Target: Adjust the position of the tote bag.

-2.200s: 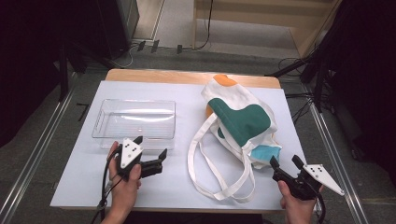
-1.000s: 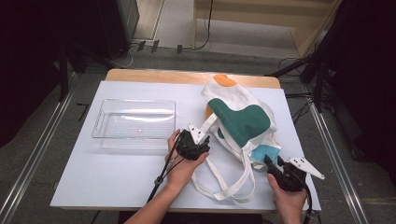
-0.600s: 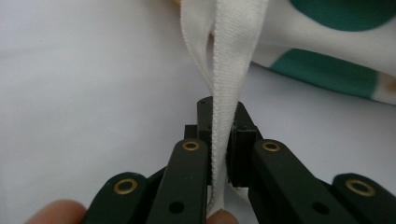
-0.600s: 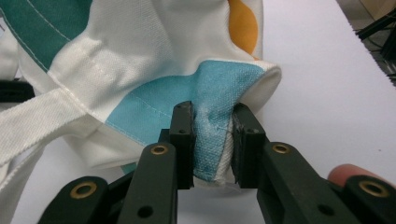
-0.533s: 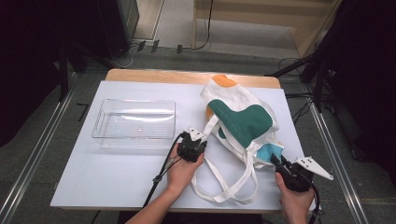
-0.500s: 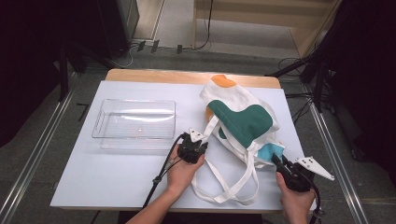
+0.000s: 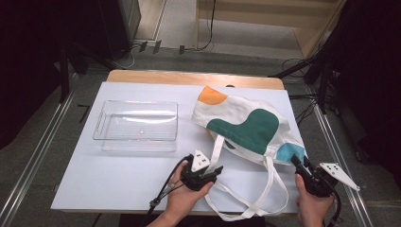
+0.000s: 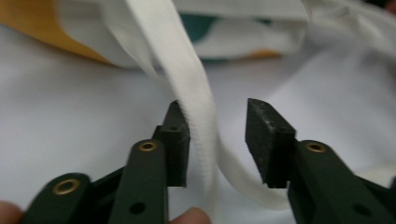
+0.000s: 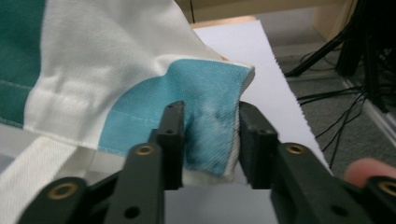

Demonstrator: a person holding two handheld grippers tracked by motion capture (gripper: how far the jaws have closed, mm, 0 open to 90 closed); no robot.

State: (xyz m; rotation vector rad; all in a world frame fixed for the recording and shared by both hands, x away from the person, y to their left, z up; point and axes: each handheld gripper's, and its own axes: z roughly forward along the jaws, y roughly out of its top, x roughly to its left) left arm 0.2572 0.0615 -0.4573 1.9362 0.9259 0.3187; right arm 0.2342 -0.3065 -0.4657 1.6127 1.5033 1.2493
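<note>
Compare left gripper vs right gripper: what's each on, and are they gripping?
The left gripper straddles the tote bag's white strap; it touches one finger, a gap at the other. The right gripper has the blue corner filling its fingers, seemingly pinched. Both jaws have just been opening, and both work the same tote bag.

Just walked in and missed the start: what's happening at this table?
A person works a white canvas tote bag with green, orange and blue patches using two handheld grippers. The left gripper has just been opening; a white strap lies against one pad, unclamped. The right gripper has the bag's blue corner between its jaws. A clear plastic tray sits alongside.
</note>
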